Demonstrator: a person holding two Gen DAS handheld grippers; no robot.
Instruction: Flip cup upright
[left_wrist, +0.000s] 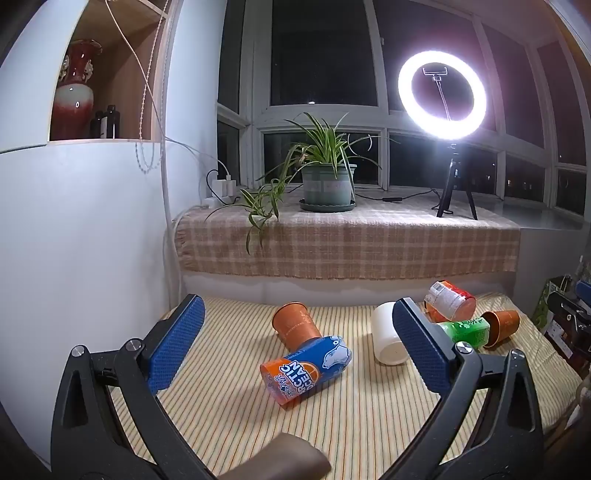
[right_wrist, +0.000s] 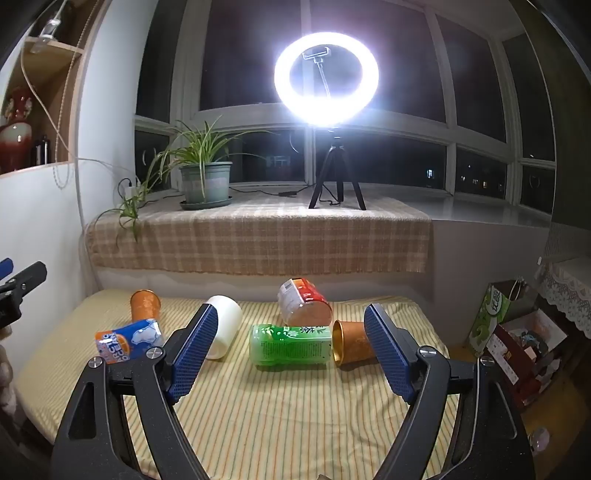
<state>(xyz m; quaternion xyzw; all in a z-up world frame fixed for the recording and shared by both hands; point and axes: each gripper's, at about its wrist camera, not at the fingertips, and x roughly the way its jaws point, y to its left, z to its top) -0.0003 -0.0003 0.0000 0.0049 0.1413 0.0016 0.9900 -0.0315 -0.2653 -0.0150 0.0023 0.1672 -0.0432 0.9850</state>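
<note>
Both grippers hung above the striped worktop (right_wrist: 280, 413) with their blue-padded fingers spread wide and nothing between them. The left gripper (left_wrist: 297, 332) pointed toward a blue-and-orange can (left_wrist: 306, 371) that lay on its side near the middle of the cloth. An orange cup (left_wrist: 295, 325) sat just behind that can, touching it, seemingly with its base uppermost, though the picture did not make this certain. A white cup (left_wrist: 386, 339) lay on its side to the right, its closed base toward the camera, partly hidden behind one finger.

The right gripper (right_wrist: 290, 349) faced a green can (right_wrist: 290, 345) lying on its side. A second orange cup (right_wrist: 352, 341) lay tipped over just beside the green can's right end, its gold-rimmed mouth facing left. A red-and-white can (right_wrist: 304, 306) lay on its side behind them, near the back edge. On the plaid-covered sill beyond stood a potted plant (right_wrist: 205, 177) and a lit ring light (right_wrist: 327, 79) on a tripod.
</note>
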